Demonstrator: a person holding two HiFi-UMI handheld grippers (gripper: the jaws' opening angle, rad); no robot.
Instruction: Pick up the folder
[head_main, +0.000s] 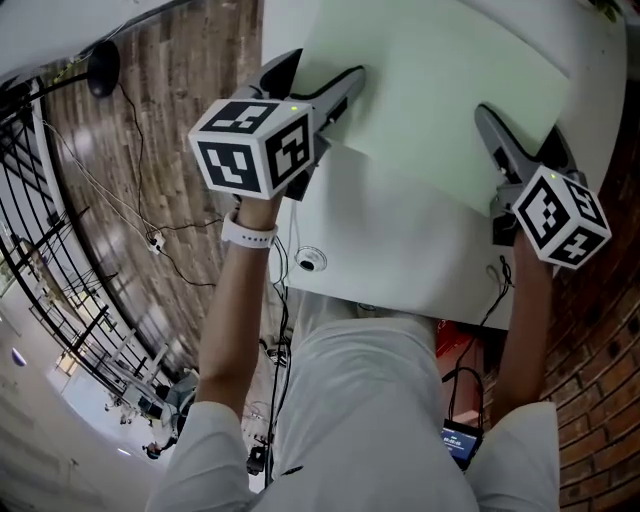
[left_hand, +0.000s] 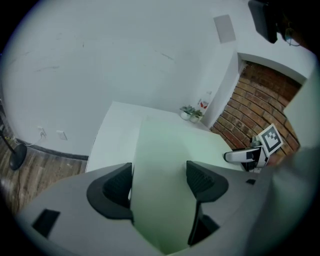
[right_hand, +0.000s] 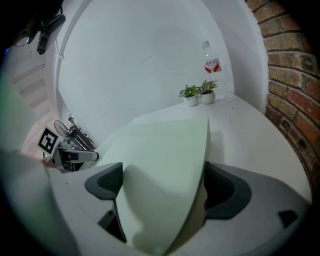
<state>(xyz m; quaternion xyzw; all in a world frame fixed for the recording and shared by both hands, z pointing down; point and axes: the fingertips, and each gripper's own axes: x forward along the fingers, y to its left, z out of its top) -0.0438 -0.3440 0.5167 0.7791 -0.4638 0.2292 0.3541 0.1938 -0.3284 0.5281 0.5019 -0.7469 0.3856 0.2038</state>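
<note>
On the white tabletop (head_main: 400, 250), close to its near edge, it's a two-sided hold on the pale green folder (head_main: 440, 90). The left gripper (left_hand: 161, 182) has the folder's left side: the sheet runs straight up between its dark jaws and fills the gap, with a pad pressed to it on either side. Over to the right gripper (right_hand: 166, 185), same story on the opposite side. It is clamped on the folder, whose right edge sits hard against the right-hand jaw.

From the head view, the folder sits at a slant across the tabletop, spanning from one gripper to the other. A soft shadow lies on the surface below its near edge, so that edge is up off the tabletop. Whether the far edge has cleared, I can't tell.

Both marker cubes are in plain sight, the left one (head_main: 255, 145) above a white wristband (head_main: 248, 232), the right one (head_main: 562, 215) near the tabletop's right side.

At the far corner stand two small potted plants (right_hand: 199, 93) and a clear bottle (right_hand: 211, 60) with a red label, well apart from the folder. A brick wall (right_hand: 295, 65) runs along the right, and a wooden floor (head_main: 180, 90) shows on the left.
</note>
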